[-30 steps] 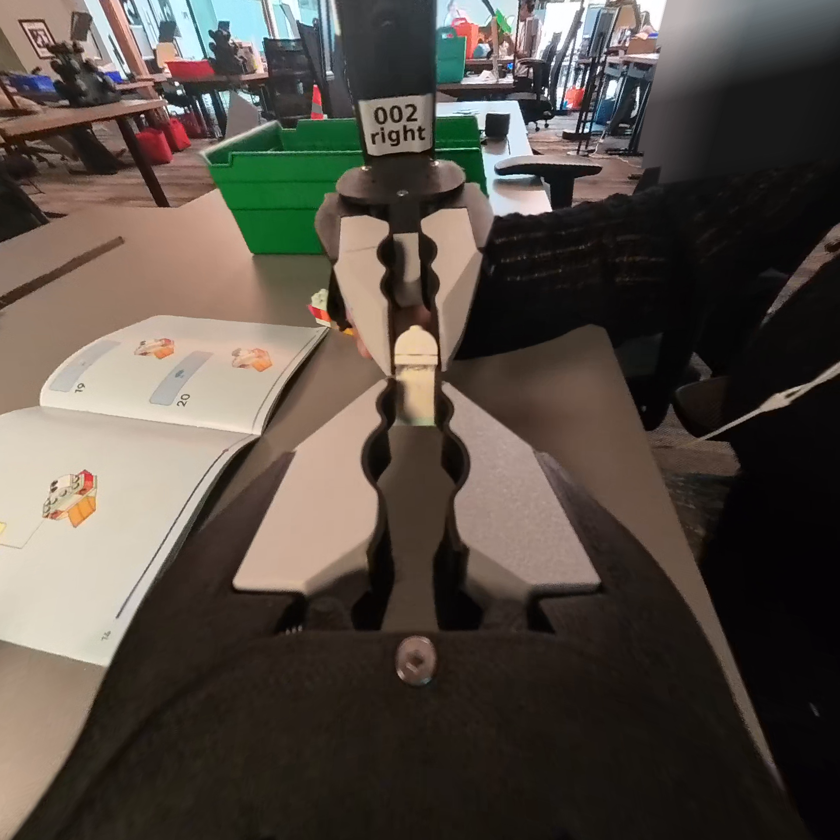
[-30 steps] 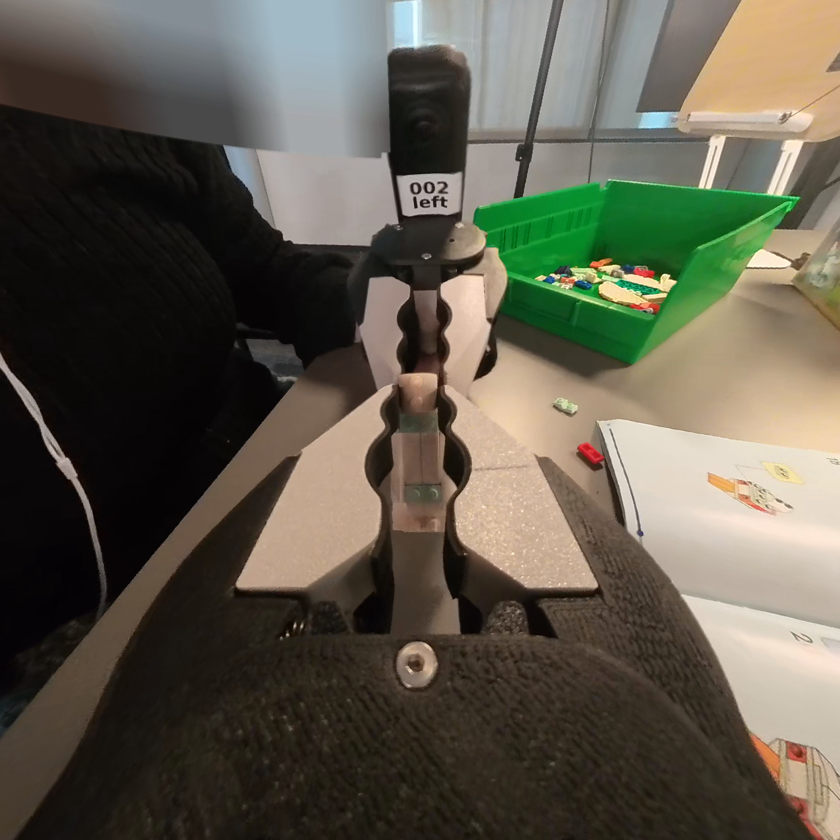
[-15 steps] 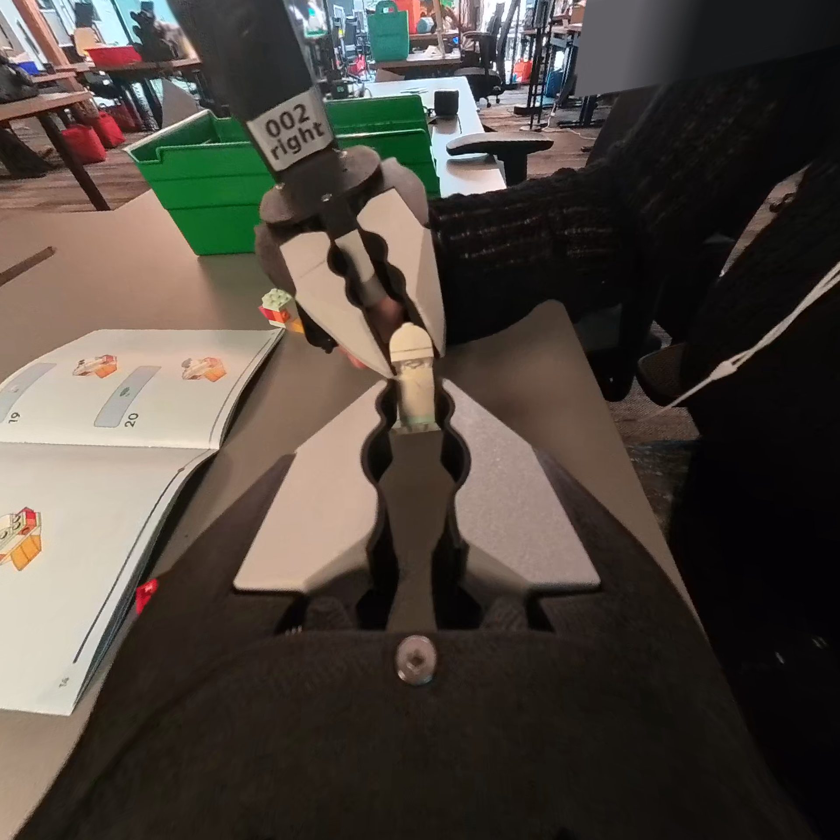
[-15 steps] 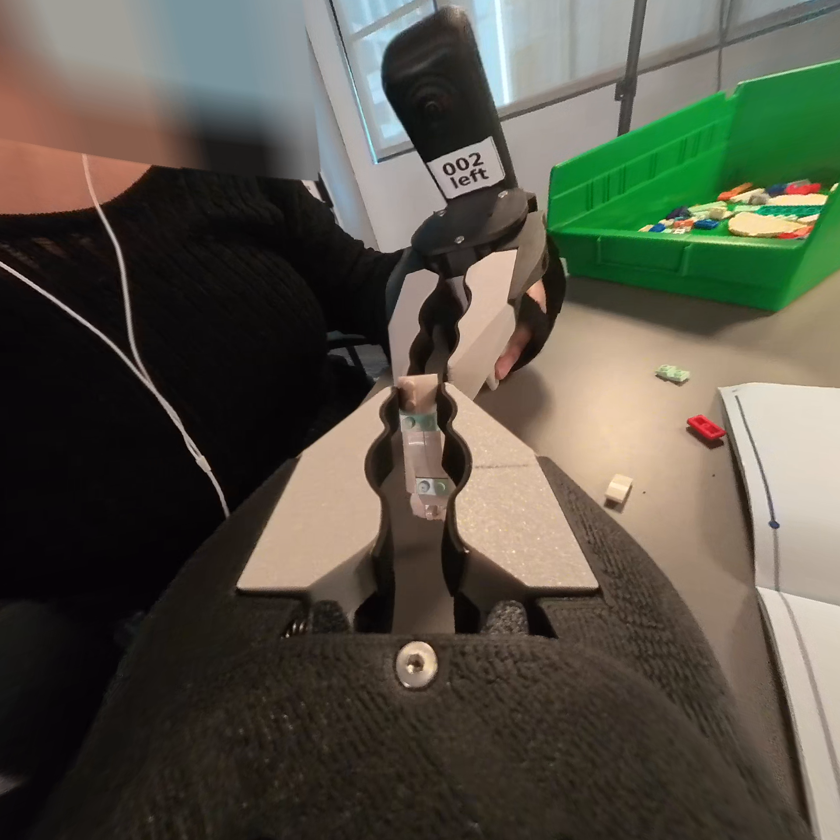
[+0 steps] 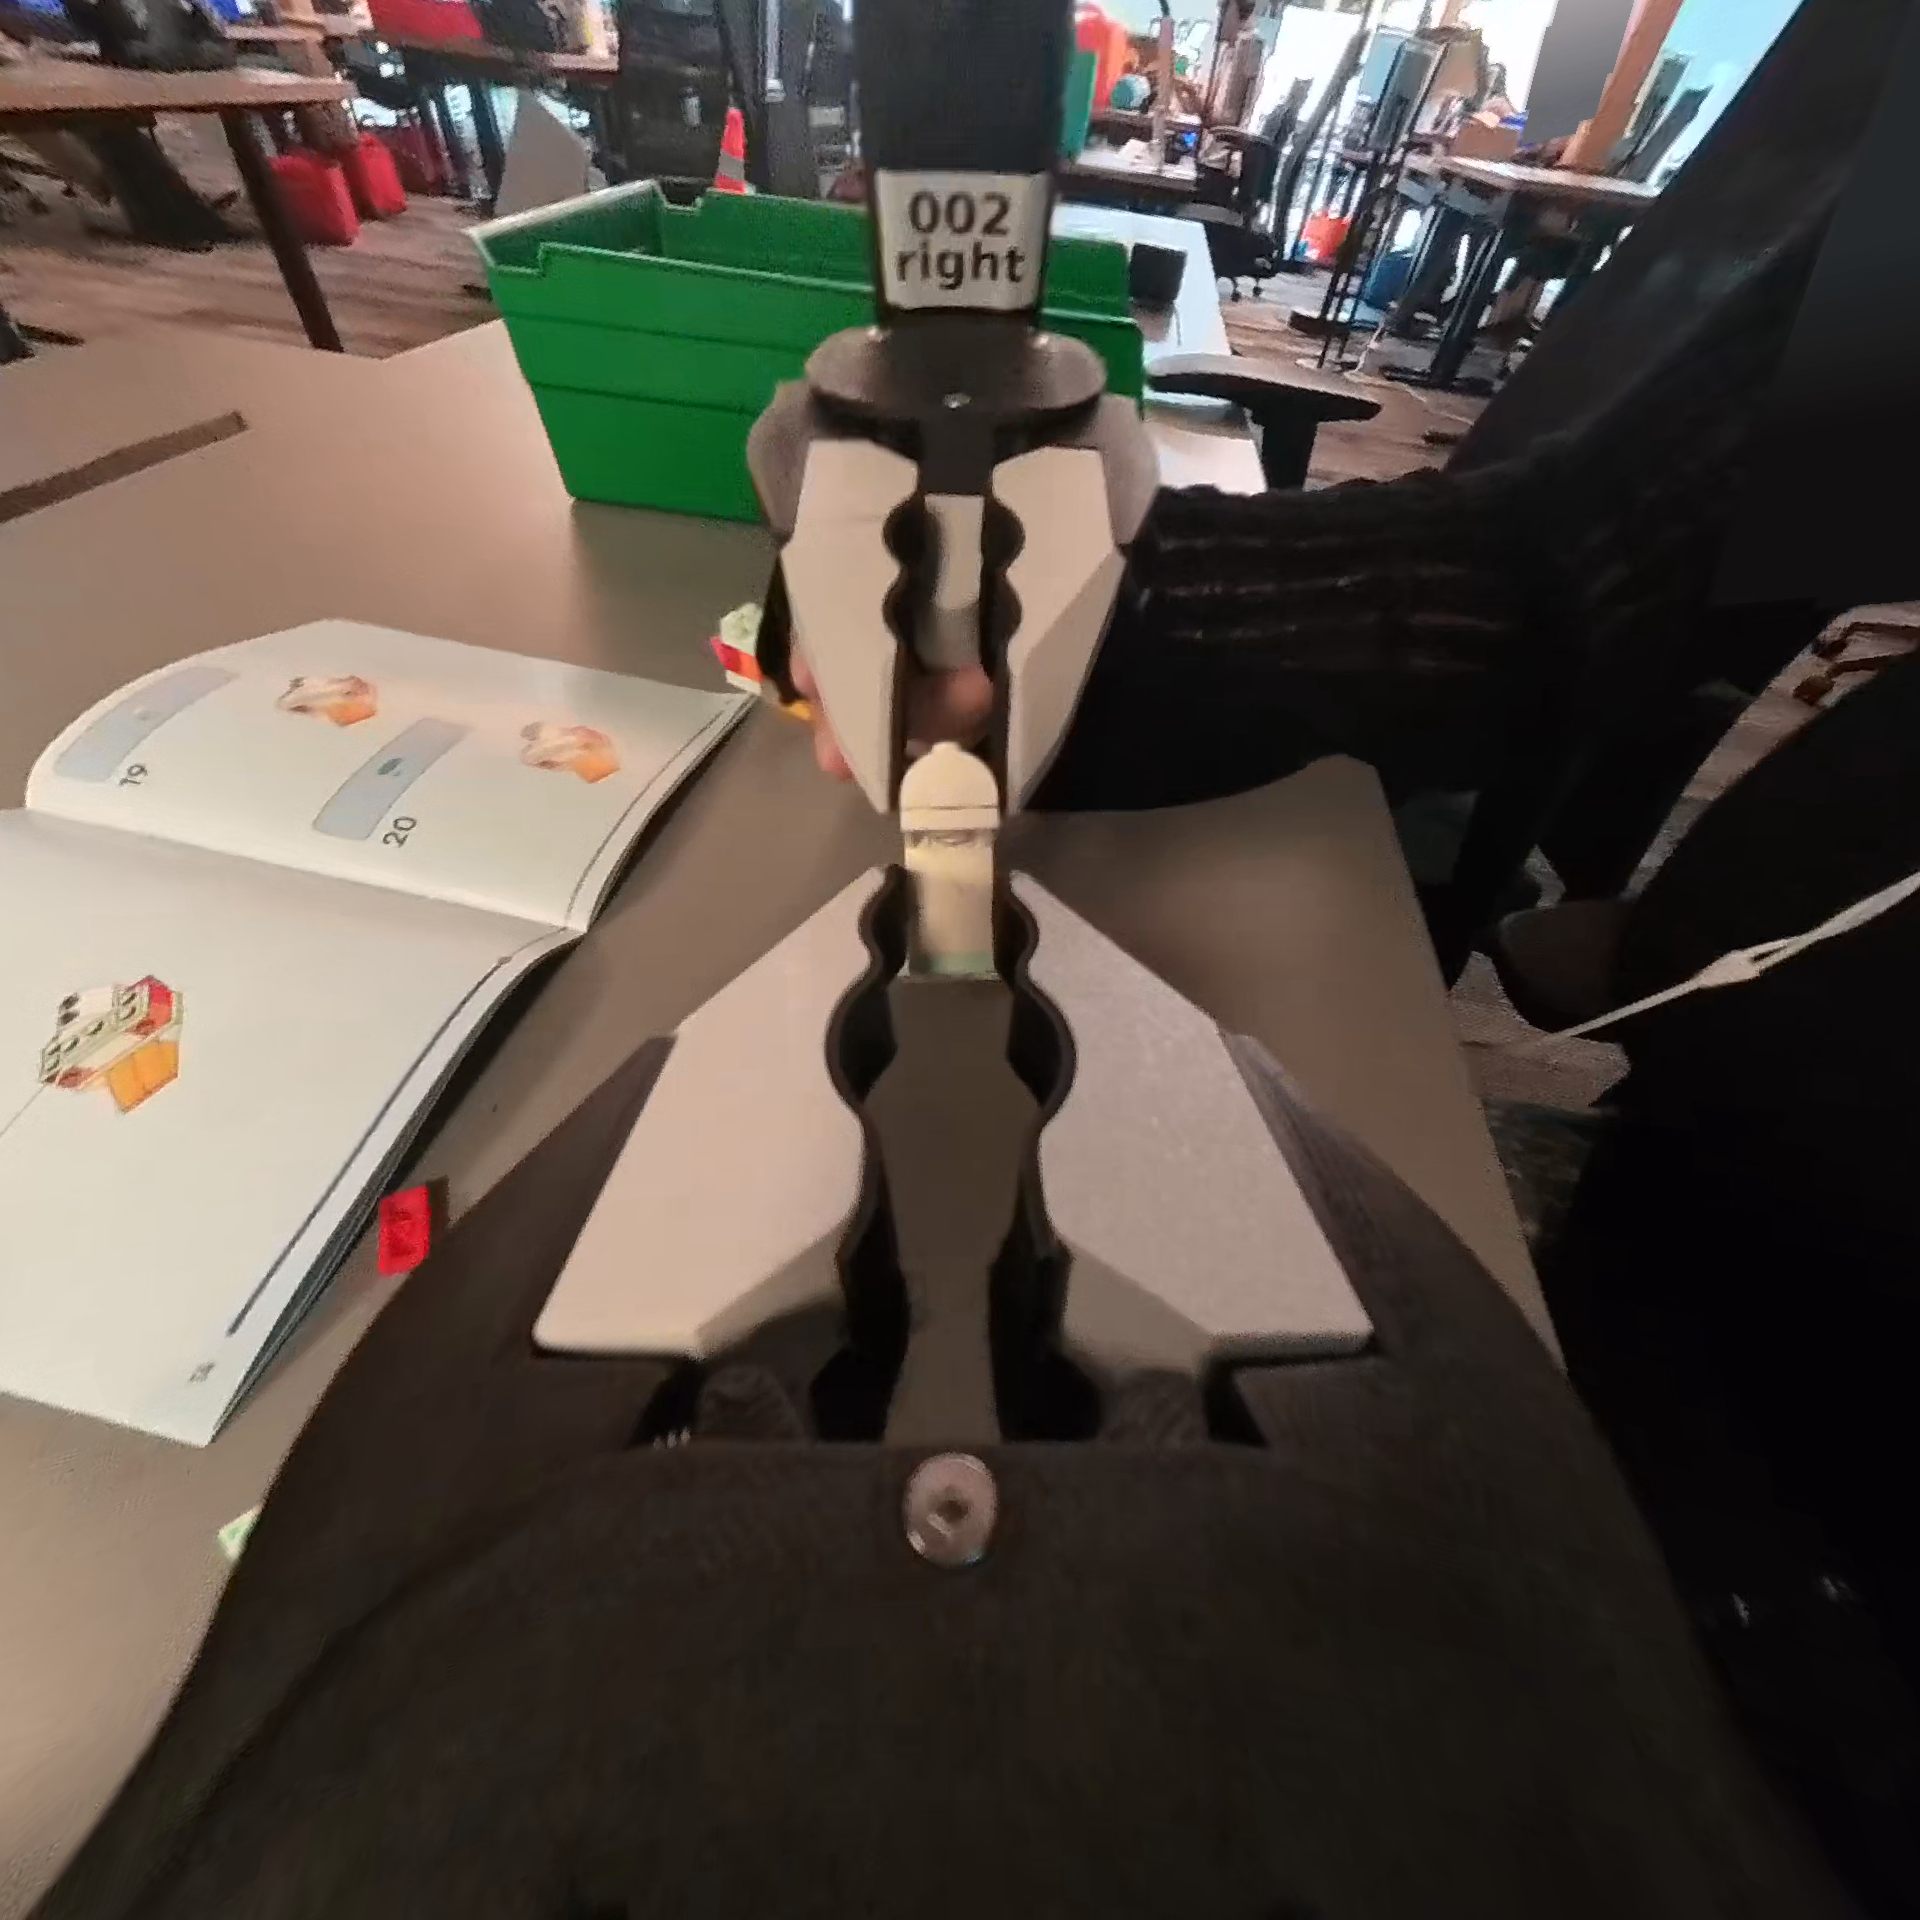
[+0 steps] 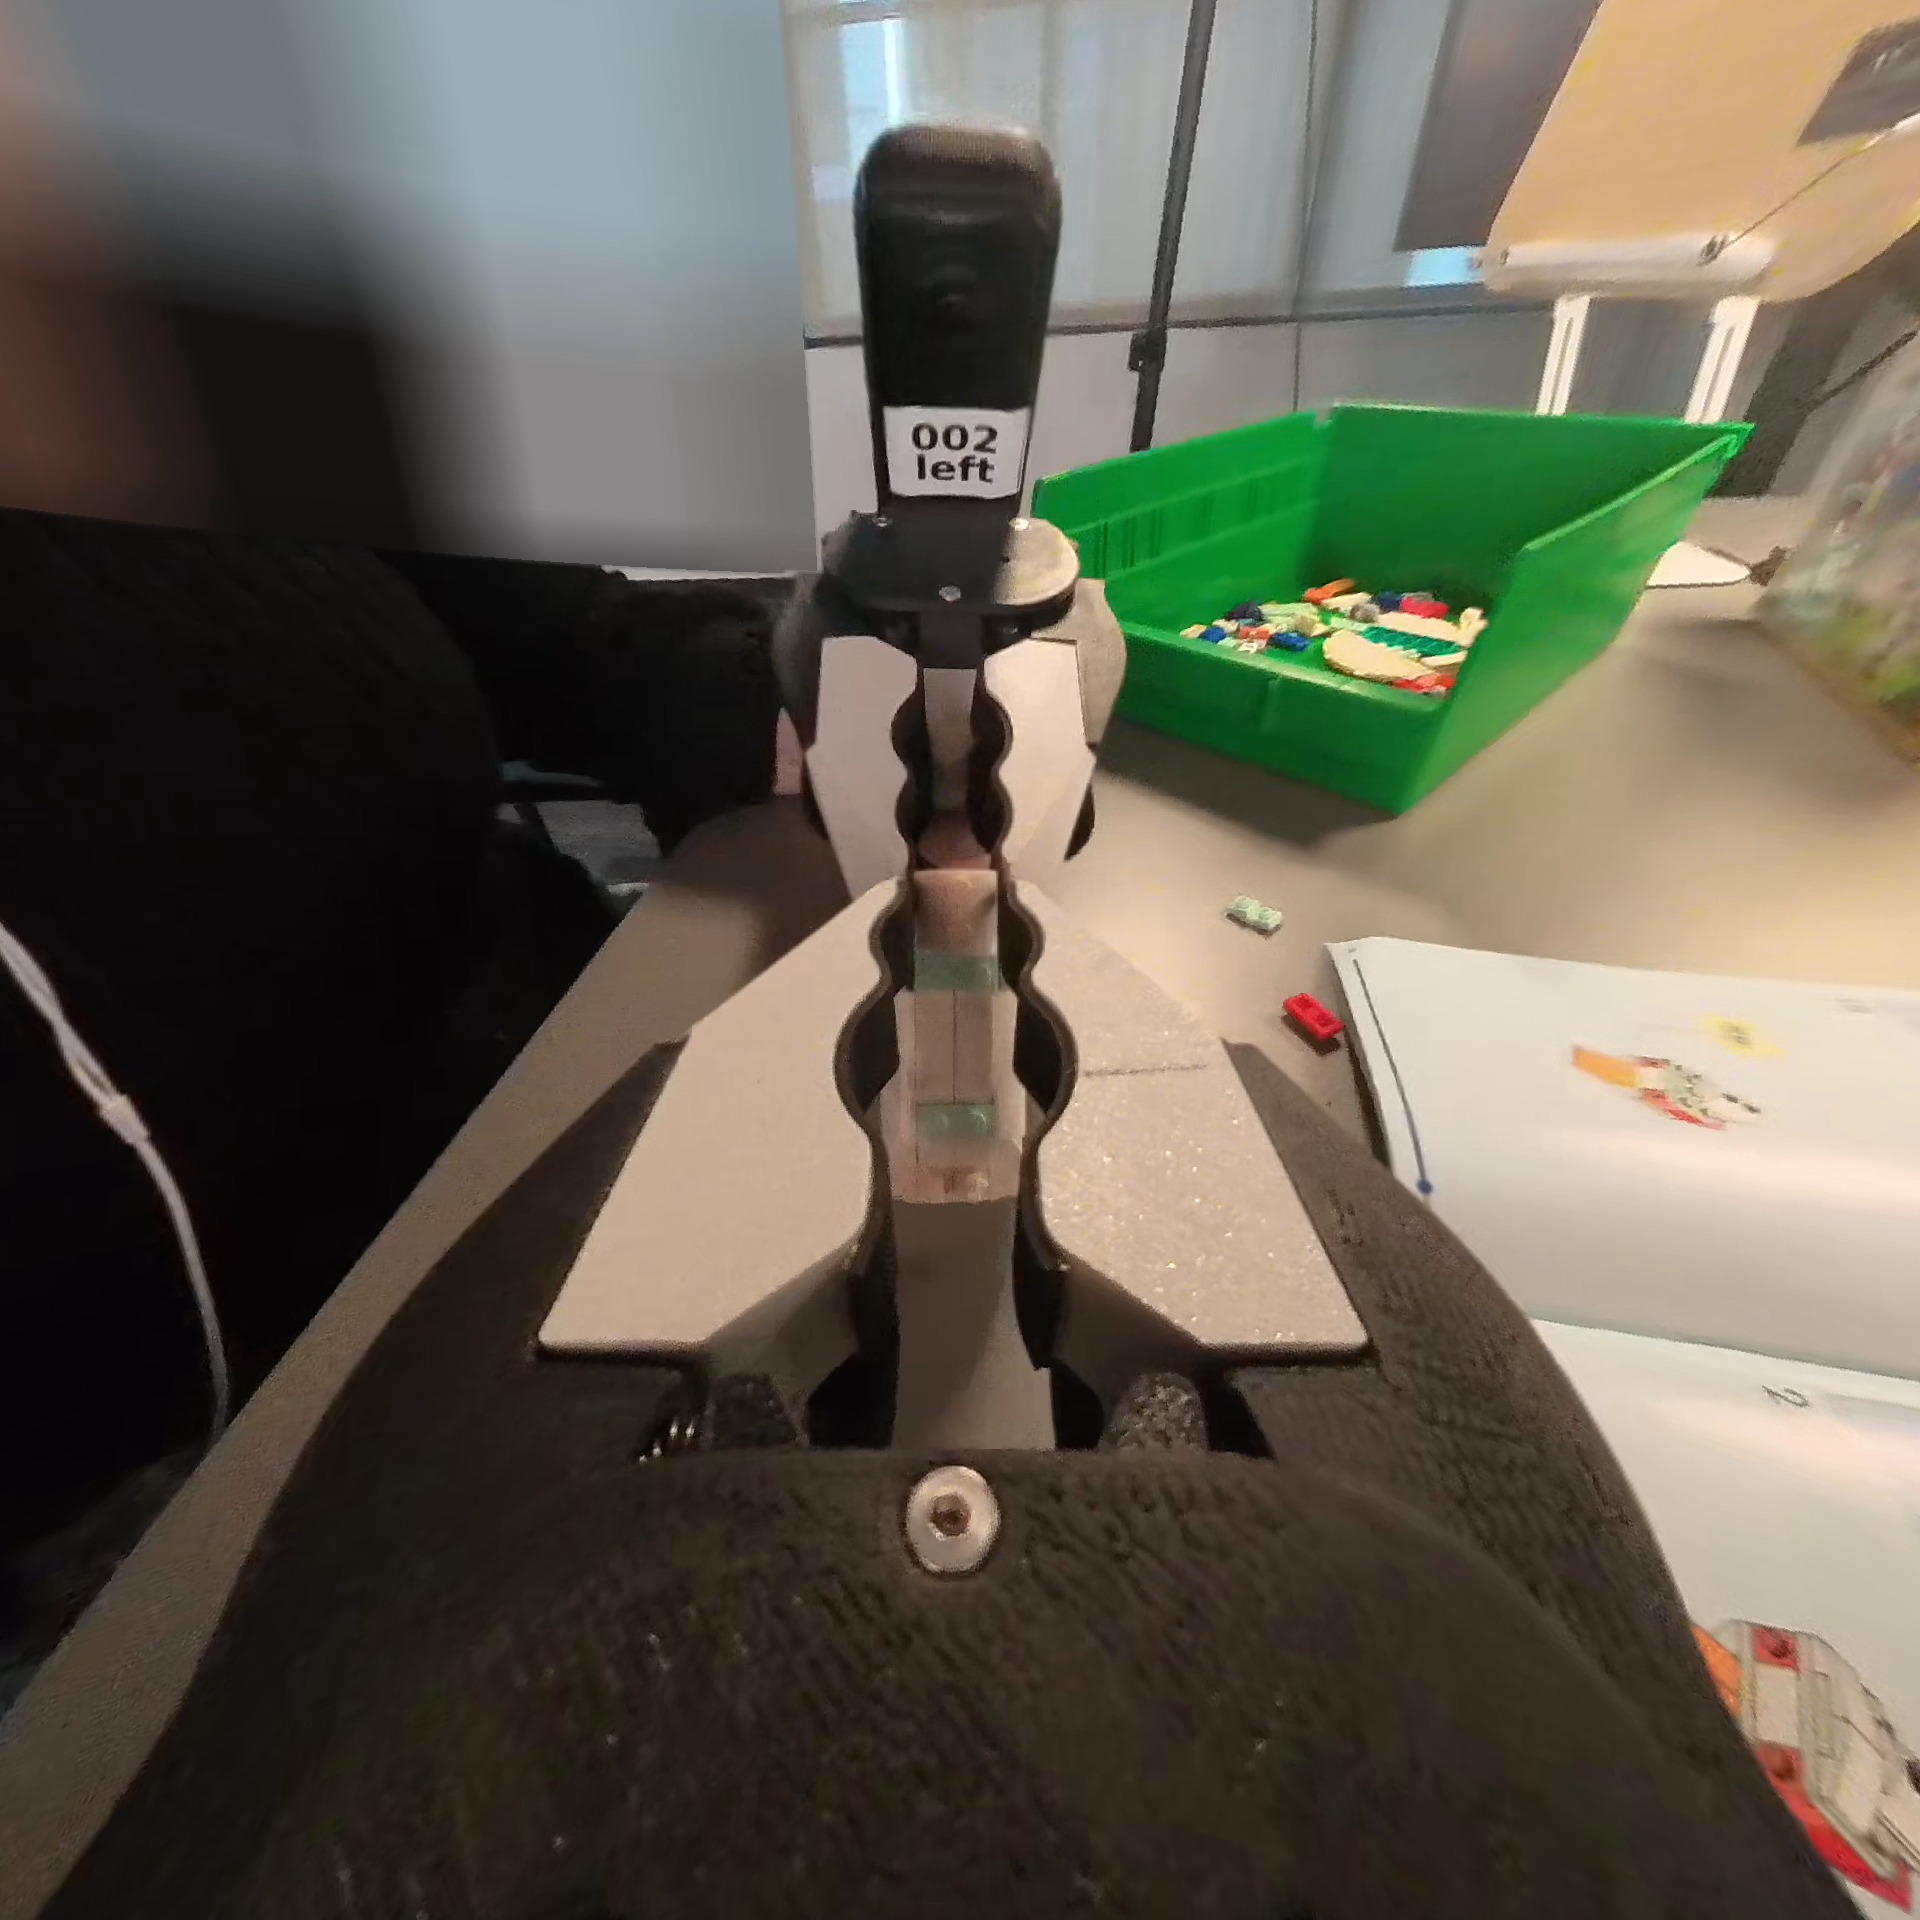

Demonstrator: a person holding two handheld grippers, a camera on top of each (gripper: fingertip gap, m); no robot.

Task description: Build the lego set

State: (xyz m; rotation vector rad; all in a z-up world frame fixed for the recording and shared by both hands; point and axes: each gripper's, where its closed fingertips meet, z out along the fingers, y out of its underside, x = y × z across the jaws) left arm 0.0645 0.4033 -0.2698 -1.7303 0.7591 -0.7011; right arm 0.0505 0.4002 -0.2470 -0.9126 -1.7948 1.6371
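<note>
Left claw and right claw, tip to tip above the surface, both clamped on one small pale brick stack, likely to press its halves together; green bin at 1 o'clock.
</note>
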